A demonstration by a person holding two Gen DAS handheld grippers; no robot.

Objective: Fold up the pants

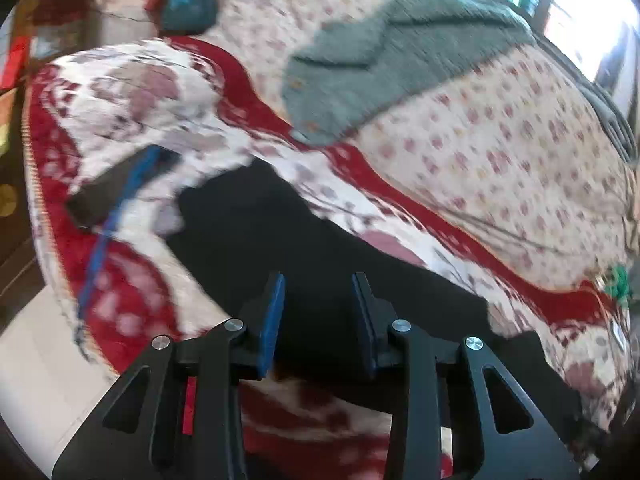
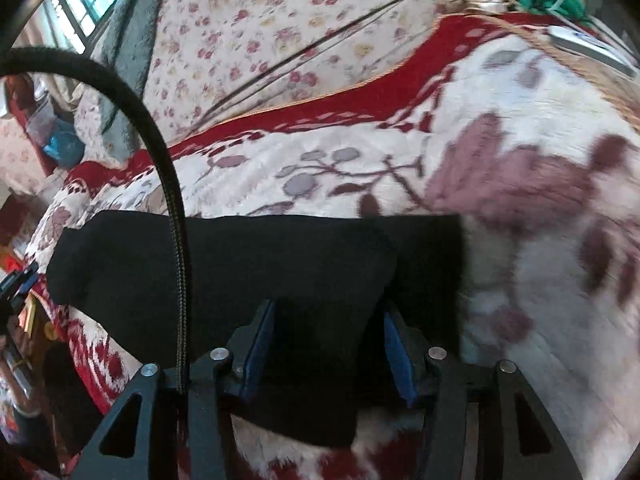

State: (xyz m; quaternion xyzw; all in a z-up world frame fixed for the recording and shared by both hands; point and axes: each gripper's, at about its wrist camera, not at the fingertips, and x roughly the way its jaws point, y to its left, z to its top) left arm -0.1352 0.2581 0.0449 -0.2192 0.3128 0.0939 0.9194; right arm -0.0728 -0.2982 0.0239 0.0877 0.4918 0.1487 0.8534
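While both jaws gape over black pants (image 2: 224, 264) on red blanket (image 2: 520, 208): left gripper (image 1: 319, 312), right gripper (image 2: 328, 340) should pinch edge evenly, fold flat.

No legible text, label, brand, number or sign in either wrist view.
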